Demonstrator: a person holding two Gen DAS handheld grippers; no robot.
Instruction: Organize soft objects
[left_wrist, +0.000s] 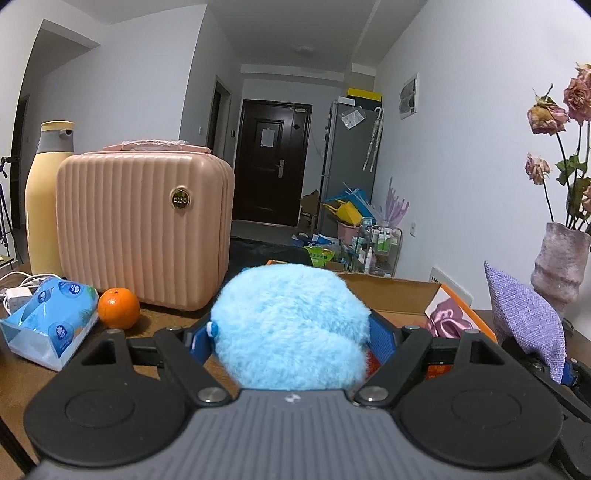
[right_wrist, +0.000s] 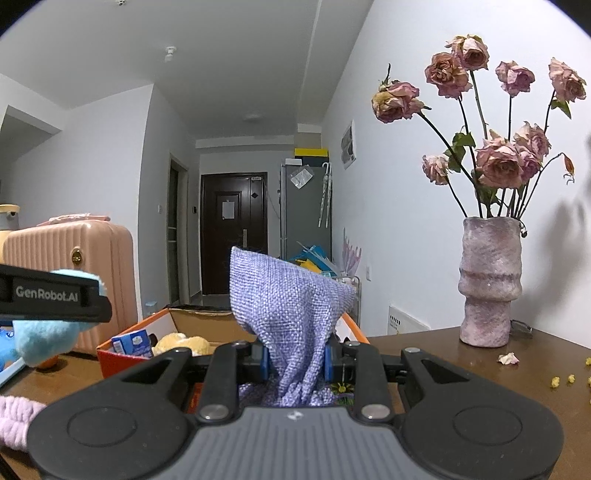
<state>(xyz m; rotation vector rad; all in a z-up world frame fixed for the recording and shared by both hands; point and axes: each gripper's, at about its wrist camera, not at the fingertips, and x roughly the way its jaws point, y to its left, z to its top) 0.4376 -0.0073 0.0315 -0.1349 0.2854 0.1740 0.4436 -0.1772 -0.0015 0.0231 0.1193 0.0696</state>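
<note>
Left gripper (left_wrist: 290, 341) clamped on blue plush toy (left_wrist: 291, 328); right gripper (right_wrist: 297, 360) clamped on purple woven pouch (right_wrist: 284, 306), above orange box (right_wrist: 122, 354) on desk (right_wrist: 461, 373).

A lived-in home, seen from a brown wooden table (right_wrist: 461, 365) under the grippers. Straight ahead, a hallway ending in a dark front door (left_wrist: 271, 162), with a grey fridge (left_wrist: 345, 158) to its right and household clutter on the floor below. To the right, dried roses (right_wrist: 498, 162) in a pinkish vase (right_wrist: 489, 280) against a white wall. To the left, a pink suitcase (left_wrist: 144, 229), a cream flask (left_wrist: 44, 199), an orange (left_wrist: 118, 308)
</note>
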